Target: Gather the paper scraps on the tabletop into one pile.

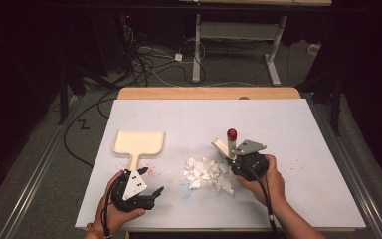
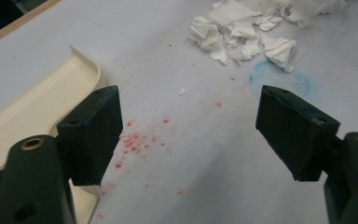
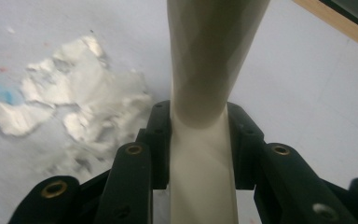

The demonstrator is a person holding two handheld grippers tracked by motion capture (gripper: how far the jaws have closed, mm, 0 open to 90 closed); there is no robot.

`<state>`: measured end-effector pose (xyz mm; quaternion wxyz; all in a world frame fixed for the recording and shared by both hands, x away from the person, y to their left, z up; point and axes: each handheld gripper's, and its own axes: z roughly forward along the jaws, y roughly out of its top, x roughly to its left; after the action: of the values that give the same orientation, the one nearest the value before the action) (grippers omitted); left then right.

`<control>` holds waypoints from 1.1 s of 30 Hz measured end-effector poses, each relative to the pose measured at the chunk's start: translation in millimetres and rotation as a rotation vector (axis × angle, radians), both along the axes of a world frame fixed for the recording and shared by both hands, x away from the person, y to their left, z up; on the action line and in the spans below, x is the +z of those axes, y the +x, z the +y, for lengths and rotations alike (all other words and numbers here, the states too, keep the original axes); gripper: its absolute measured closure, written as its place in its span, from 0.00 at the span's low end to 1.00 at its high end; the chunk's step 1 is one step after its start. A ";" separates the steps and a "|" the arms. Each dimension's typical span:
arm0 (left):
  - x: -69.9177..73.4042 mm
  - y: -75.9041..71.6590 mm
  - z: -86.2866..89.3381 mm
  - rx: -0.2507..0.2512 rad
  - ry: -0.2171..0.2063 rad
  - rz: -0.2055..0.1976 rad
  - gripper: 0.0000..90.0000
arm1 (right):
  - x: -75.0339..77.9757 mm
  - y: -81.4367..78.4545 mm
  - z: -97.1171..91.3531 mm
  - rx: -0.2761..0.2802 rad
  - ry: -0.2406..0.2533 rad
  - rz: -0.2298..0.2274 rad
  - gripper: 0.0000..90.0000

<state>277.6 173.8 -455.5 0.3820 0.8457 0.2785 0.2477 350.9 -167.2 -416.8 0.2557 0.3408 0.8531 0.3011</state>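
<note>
The right gripper (image 1: 233,152) clamps the brush handle (image 3: 204,70) beside the paper scraps (image 1: 208,173) for sweeping; the left gripper (image 2: 186,135) gapes, released, near the dustpan (image 1: 139,143).

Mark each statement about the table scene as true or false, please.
1. The right hand-held gripper is shut on a cream brush handle. True.
2. The left hand-held gripper holds the dustpan. False: its jaws stand open, nothing between them.
3. Torn white paper scraps lie between the two grippers. True.
4. The dustpan is full of paper. False: it is empty.
</note>
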 end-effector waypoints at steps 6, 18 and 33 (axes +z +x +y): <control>-0.1 0.7 -0.3 -0.004 0.003 0.001 0.25 | 4.4 -3.4 31.0 0.045 0.044 0.000 0.75; -0.4 -0.4 1.1 -0.003 0.007 0.002 0.25 | 37.2 2.3 -3.1 0.086 0.124 -0.068 0.75; -1.2 -1.3 -0.3 0.008 0.024 0.001 0.25 | 50.1 -39.4 -97.1 0.288 0.116 0.020 0.75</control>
<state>276.3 173.5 -456.7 0.3706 0.8492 0.2792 0.2520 311.5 -264.3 -366.6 0.1810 0.2323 0.8768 0.3801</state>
